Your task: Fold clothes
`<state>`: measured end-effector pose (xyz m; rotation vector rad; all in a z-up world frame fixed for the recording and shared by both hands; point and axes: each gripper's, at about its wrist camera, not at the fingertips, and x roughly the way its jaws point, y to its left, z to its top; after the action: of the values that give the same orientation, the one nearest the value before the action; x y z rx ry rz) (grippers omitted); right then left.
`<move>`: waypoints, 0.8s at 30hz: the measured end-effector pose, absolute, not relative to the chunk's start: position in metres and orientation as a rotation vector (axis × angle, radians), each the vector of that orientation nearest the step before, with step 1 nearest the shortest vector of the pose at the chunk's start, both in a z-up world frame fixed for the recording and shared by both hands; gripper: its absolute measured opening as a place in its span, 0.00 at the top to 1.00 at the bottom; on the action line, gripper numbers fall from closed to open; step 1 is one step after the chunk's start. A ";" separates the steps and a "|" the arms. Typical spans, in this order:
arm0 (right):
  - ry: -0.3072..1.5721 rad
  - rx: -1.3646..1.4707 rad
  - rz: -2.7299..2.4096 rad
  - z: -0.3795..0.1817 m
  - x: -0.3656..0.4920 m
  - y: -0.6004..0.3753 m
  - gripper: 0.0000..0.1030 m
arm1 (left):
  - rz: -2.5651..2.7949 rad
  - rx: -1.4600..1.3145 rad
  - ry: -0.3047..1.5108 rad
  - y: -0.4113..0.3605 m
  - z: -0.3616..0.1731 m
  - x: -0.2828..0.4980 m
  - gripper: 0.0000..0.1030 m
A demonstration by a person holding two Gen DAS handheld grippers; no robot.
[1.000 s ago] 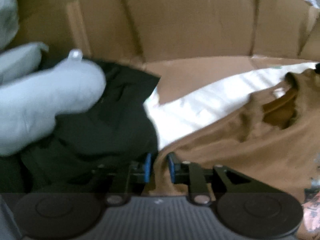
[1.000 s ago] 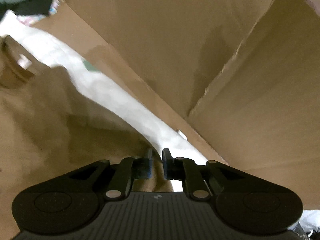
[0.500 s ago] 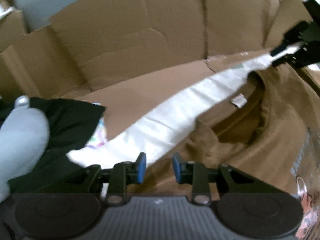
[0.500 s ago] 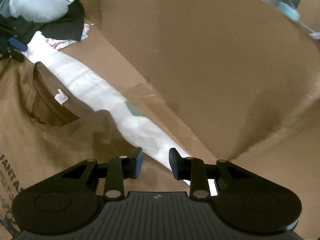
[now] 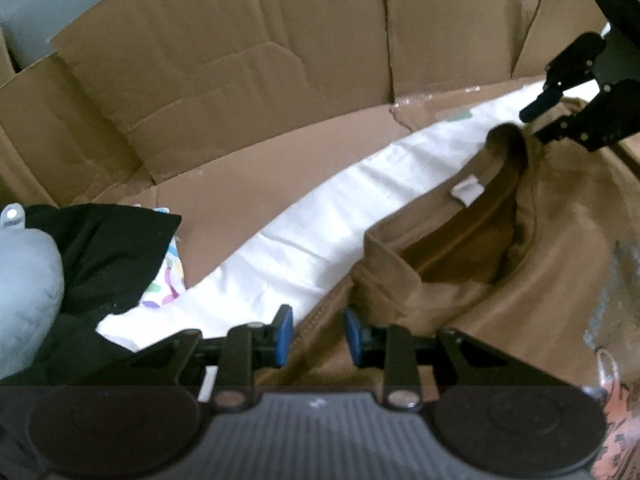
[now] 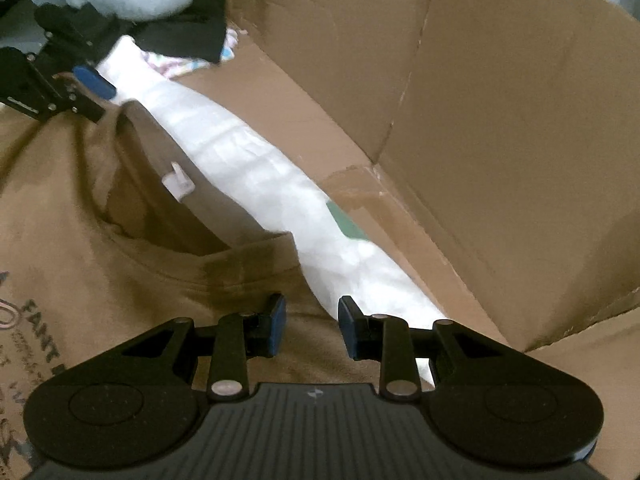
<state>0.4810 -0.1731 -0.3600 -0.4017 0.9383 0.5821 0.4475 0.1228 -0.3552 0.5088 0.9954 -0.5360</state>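
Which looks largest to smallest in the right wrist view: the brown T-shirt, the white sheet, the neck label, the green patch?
As they appear:
1. brown T-shirt
2. white sheet
3. green patch and neck label: these look alike in size, so I do not rank them.

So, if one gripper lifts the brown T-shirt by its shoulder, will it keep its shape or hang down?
Probably hang down: the brown T-shirt is soft cloth, already wrinkled near the collar. It looks thin, so likely light. It may drag across the white sheet rather than slide cleanly.
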 end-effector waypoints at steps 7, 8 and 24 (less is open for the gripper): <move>0.943 -0.413 0.591 -0.367 0.489 -0.161 0.58 | -0.527 0.518 1.018 0.121 -0.366 0.452 0.70; 0.946 -0.409 0.597 -0.370 0.491 -0.158 0.58 | -0.526 0.518 1.018 0.120 -0.368 0.453 0.70; 0.942 -0.435 0.655 -0.373 0.488 -0.145 0.93 | -0.556 0.491 1.030 0.112 -0.378 0.463 0.83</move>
<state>0.4883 -0.1452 -0.3728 -0.4352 0.9423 0.6550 0.4625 0.1115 -0.3780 0.4913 1.0303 -0.5561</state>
